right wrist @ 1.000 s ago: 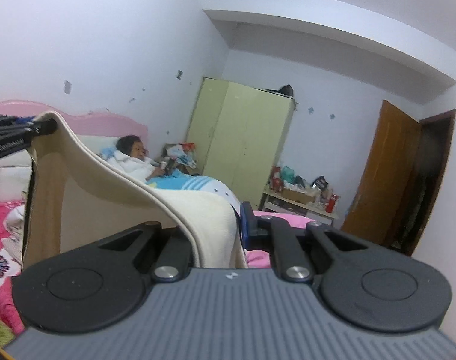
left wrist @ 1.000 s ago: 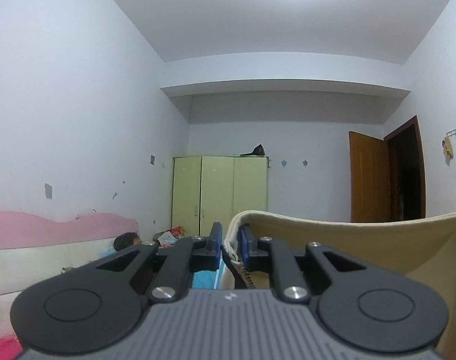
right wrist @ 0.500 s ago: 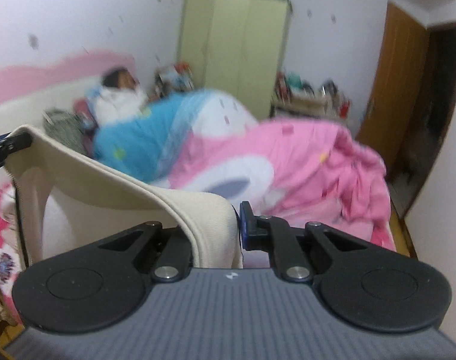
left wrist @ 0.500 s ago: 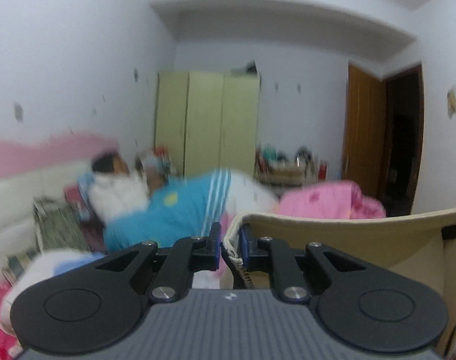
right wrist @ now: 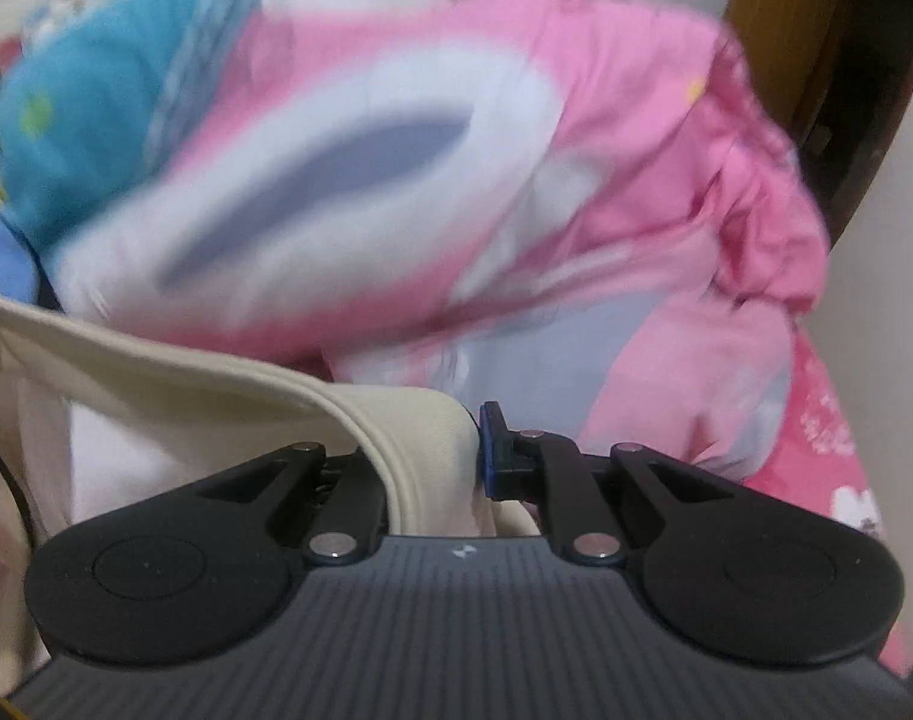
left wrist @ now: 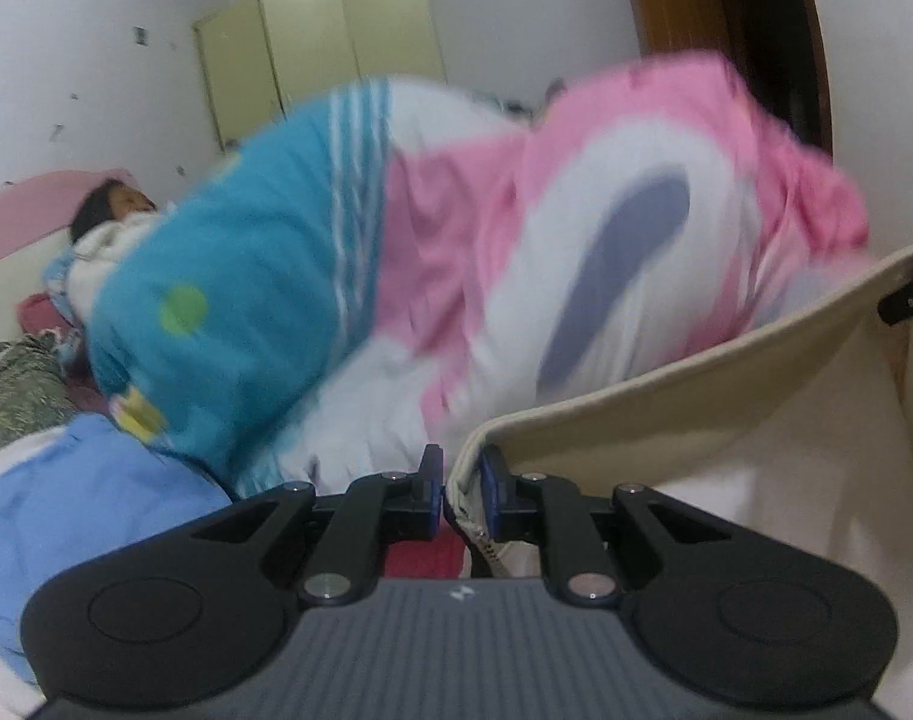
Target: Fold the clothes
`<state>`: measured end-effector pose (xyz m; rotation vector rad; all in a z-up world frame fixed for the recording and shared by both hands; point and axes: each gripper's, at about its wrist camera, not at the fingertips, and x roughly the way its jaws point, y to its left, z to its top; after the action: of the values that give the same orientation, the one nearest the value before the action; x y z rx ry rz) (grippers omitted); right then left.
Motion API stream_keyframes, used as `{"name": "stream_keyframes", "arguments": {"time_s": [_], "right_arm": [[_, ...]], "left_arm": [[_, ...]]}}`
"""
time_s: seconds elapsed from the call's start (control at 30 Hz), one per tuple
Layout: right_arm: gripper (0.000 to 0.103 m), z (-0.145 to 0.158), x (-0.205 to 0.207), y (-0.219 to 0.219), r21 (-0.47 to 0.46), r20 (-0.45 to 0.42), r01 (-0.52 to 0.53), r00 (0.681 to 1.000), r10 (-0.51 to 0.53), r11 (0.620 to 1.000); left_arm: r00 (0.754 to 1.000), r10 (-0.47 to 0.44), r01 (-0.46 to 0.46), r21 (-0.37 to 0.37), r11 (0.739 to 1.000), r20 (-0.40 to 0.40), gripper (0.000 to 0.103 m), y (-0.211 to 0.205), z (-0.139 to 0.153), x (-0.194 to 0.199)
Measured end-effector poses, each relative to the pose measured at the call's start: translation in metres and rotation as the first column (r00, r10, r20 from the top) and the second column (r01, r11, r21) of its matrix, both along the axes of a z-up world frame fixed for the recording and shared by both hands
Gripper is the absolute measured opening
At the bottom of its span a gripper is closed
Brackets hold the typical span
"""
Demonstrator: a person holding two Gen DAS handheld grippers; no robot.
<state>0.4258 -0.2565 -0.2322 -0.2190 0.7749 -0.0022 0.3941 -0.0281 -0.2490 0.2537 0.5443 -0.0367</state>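
Observation:
A cream garment (left wrist: 726, 420) hangs stretched between both grippers above the bed. My left gripper (left wrist: 461, 489) is shut on one corner of its hem, beside a zipper edge. In the left wrist view the hem runs up and right to the other gripper's black tip (left wrist: 912, 297). My right gripper (right wrist: 462, 450) is shut on the opposite corner of the cream garment (right wrist: 216, 378), whose fold hides the left finger. From there the hem stretches left towards the frame edge.
A pink, white and blue quilt (left wrist: 456, 252) is heaped on the bed ahead. A person (left wrist: 111, 207) lies at the far left by the pink headboard. A pale green wardrobe (left wrist: 318, 60) and a brown door (left wrist: 726, 6) stand behind. Light blue cloth (left wrist: 66, 498) lies low left.
Both grippers have tipped downward with the cream garment still held; the view has swung from ceiling and walls to the quilt on the bed, which now looks much closer.

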Motion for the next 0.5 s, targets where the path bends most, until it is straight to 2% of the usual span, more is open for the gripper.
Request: {"name": "stream_keyframes", "arguments": {"time_s": [0.1,0.17,0.27,0.3,0.37,0.43,0.47,0.5], "right_arm": [[0.007,-0.064,0.029,-0.001,-0.025,-0.056,-0.01,0.998,0.008,1.0],[0.008,-0.082,0.036,-0.002,-0.027,-0.075,-0.025,0.997,0.023,0.999],[0.01,-0.093,0.038,-0.004,-0.024,-0.094,-0.053,0.994,0.05,0.998],[0.011,-0.097,0.038,-0.005,-0.023,-0.101,-0.062,0.993,0.06,0.998],[0.015,-0.105,0.04,-0.006,-0.02,-0.113,-0.081,0.99,0.078,0.997],[0.022,-0.113,0.041,-0.008,-0.018,-0.126,-0.099,0.987,0.096,0.995],[0.033,-0.116,0.041,-0.009,-0.016,-0.133,-0.108,0.986,0.105,0.994],[0.051,-0.12,0.042,-0.009,-0.015,-0.139,-0.118,0.984,0.114,0.993]], "left_arm": [[0.998,0.021,-0.019,0.034,0.999,-0.061,0.015,-0.004,-0.05,0.027],[0.995,0.031,-0.026,0.055,0.998,-0.096,0.017,-0.008,-0.078,0.036],[0.983,0.01,-0.002,0.046,0.999,-0.185,0.035,-0.013,-0.105,0.049],[0.976,-0.002,0.01,0.036,0.999,-0.219,0.047,-0.015,-0.113,0.052],[0.96,-0.03,0.034,0.012,0.999,-0.278,0.052,-0.017,-0.125,0.056],[0.955,-0.052,0.056,0.005,0.998,-0.293,0.06,-0.017,-0.126,0.054],[0.955,-0.062,0.063,-0.005,0.998,-0.291,0.064,-0.016,-0.124,0.051],[0.955,-0.061,0.056,-0.028,0.998,-0.29,0.07,-0.011,-0.118,0.047]]}}
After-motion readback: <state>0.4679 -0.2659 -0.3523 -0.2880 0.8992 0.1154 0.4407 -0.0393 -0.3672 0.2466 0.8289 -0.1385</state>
